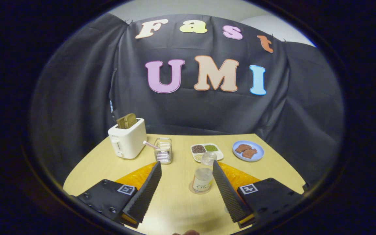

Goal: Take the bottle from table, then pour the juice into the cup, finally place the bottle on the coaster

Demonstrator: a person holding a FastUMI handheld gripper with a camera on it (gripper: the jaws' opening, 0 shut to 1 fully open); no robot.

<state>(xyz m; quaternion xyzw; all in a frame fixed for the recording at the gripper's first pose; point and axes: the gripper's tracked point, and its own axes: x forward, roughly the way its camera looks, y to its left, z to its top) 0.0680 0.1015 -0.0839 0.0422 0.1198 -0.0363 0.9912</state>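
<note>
Gripper (186, 169) open, fingers spread wide, holding nothing. Bottle (203, 176) upright on coaster (192, 189), between fingers, close to right finger, apparently not touching. Cup (164, 150) beyond left finger, straw in it, beside toaster (127, 138). Judgement: final step looks done, bottle placed and released; pour can't be confirmed. Only retreat seems left. 2 plates (256, 156) behind, untouched.
</note>
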